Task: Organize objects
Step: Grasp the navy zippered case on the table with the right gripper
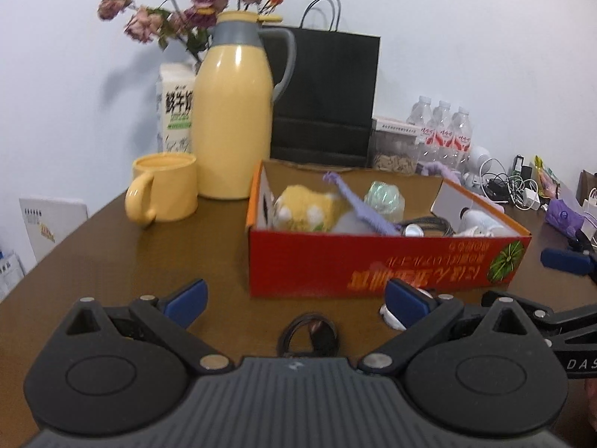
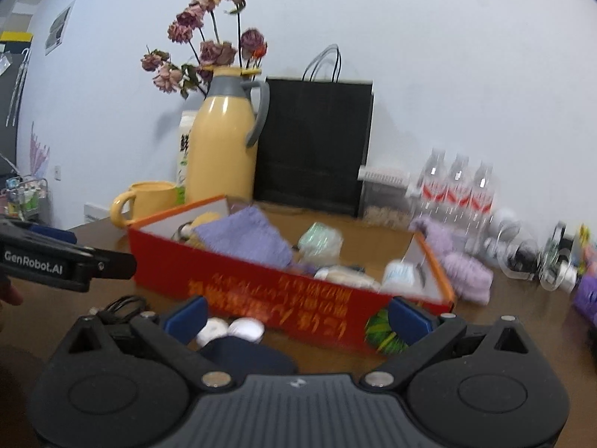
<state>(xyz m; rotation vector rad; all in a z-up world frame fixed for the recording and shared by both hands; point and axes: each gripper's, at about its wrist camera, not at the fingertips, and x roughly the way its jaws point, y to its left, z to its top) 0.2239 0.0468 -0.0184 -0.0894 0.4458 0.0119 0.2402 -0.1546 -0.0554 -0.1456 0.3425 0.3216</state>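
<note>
Brown wooden table (image 1: 112, 254) under both tools. Left gripper (image 1: 296, 300): jaws spread wide, nothing held. Directly between its blue pads (image 1: 188, 298), close in, a coiled black cable (image 1: 309, 334) flat on the tabletop. Ahead of the jaws and slightly right, red cardboard box (image 1: 373, 265), open-topped, print upside down. Inside: yellow plush toy (image 1: 306, 209), lilac knitted piece (image 1: 358, 205), pale green bundle (image 1: 384, 196), further white and dark items not identifiable. Beyond the left fingertip, yellow mug (image 1: 164, 192), touching or just beside yellow thermos jug (image 1: 233, 112); black paper bag (image 1: 324, 93) behind the box.

Right gripper (image 2: 296, 317): jaws likewise wide apart, empty. Between them, near the left pad, two small white round objects (image 2: 229, 330) on the table, just beside a dark blue item (image 2: 246, 354) of unclear kind. Same box (image 2: 268, 291) just past the fingertips, its corner near the right pad. Purple knitted items (image 2: 462, 272) outside the box's far end. Clear water bottles (image 2: 457, 190) further back. Right-wrist view blurred; finer detail not legible.
</note>
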